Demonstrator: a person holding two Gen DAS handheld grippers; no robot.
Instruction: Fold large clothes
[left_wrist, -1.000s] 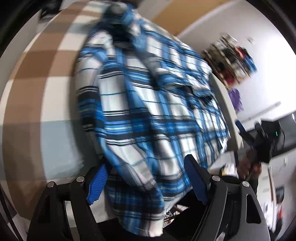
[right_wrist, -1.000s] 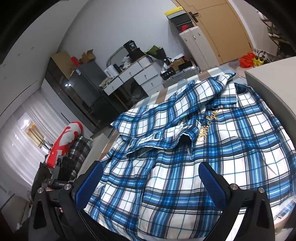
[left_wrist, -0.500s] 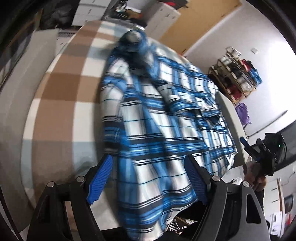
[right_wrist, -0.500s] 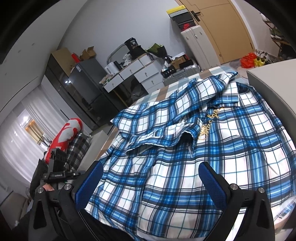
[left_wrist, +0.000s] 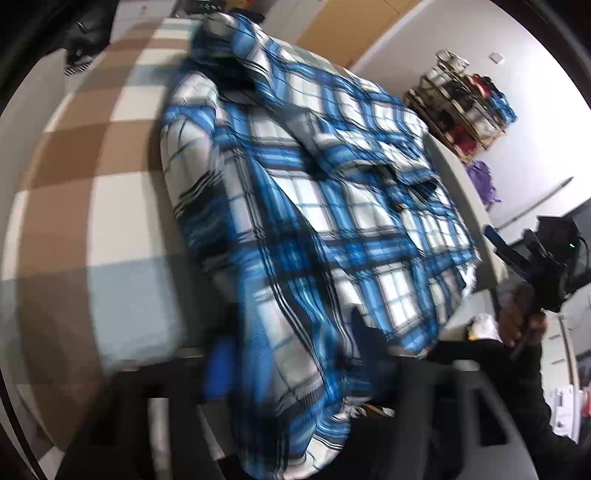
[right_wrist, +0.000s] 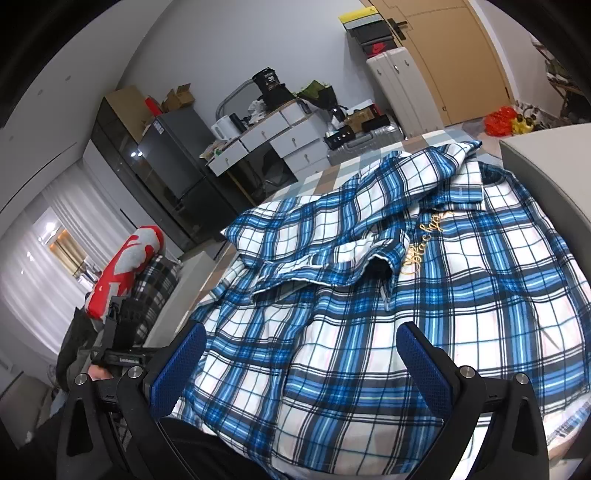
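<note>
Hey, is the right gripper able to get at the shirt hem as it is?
Probably yes: the right gripper is open with the shirt hem lying between its fingers, nothing covering it.

Blue, white and black plaid shirt (right_wrist: 424, 295), large, long-sleeved, spread loosely on a bed with brown, white and pale-blue checked cover (left_wrist: 103, 192); collar at far end; one sleeve folded across the chest, cuff open; gold script embroidery near the chest; near hem hangs over the bed edge; fabric rumpled, unfolded.
</note>
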